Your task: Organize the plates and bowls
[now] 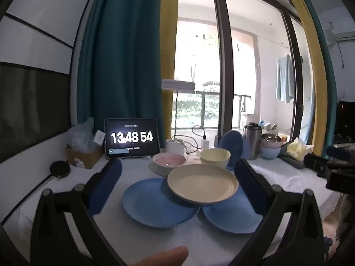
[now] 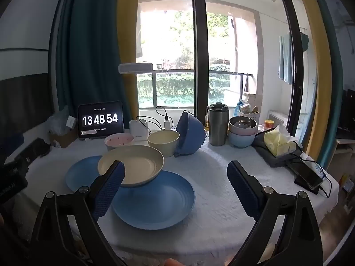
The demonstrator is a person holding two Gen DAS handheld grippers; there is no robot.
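While the cream plate [image 1: 202,184] rests across two blue plates [image 1: 158,201], the left gripper [image 1: 177,177] spreads wide, holding nothing. The right gripper [image 2: 175,178] gapes equally wide, empty, above the table [image 2: 221,188].

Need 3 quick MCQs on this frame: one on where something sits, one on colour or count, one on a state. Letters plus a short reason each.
1. Where does the cream plate rest?
A. Propped across the two blue plates
B. Inside the pink bowl
C. Under the tablet

2. How many blue plates lie on the table?
A. One
B. Two
C. Four

3. How does the dark blue bowl stand?
A. Upright
B. Upside down
C. Tipped on its side

Answers:
1. A: its rim overlaps the left blue plate and the right blue plate.
2. B: one on each side of the cream plate.
3. C: its opening faces sideways toward the cream bowl.
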